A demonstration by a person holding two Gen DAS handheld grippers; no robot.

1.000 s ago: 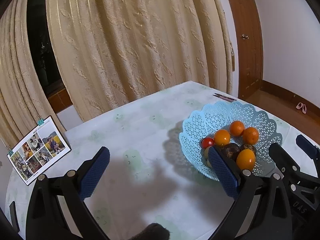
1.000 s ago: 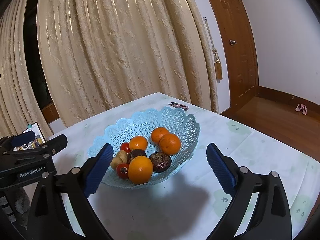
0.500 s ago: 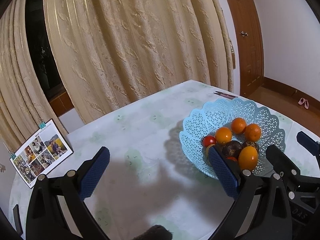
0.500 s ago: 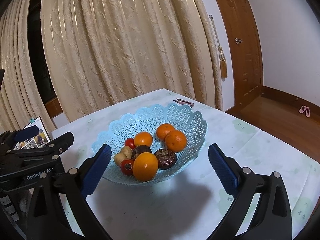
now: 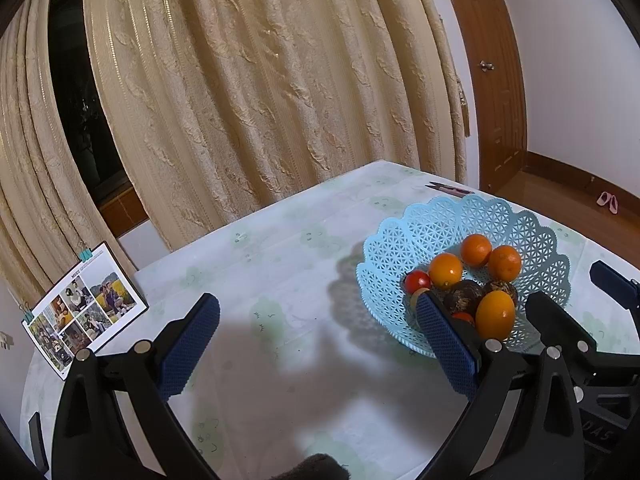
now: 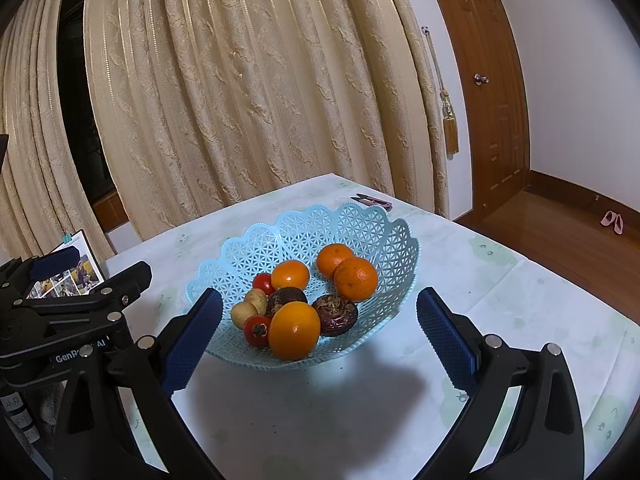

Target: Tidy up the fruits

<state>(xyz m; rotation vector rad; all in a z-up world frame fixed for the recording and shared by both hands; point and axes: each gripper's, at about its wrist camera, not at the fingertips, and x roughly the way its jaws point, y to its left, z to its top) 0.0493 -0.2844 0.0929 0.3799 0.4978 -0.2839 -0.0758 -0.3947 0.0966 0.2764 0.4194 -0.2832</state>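
A light blue lattice basket [image 6: 360, 228] stands on the table and holds several oranges [image 6: 294, 330], two dark mangosteens [image 6: 335, 315], small red tomatoes [image 6: 257, 331] and pale longans [image 6: 243, 314]. My right gripper [image 6: 318, 334] is open and empty, its fingers framing the basket's near rim from above. My left gripper [image 5: 318, 340] is open and empty over bare table, left of the basket [image 5: 432, 224]; its right finger hides part of the fruit [image 5: 495, 315].
A photo calendar [image 5: 82, 312] stands at the table's left edge. Small pink scissors [image 6: 370, 200] lie behind the basket near the curtain [image 6: 240, 100]. The table [image 6: 500, 280] drops off to a wooden floor on the right. The left gripper's body [image 6: 68, 304] is close beside the basket.
Both views have drifted slightly: the basket has shifted right and nearer in the right wrist view and slightly right in the left wrist view. Both grippers stay open and empty.
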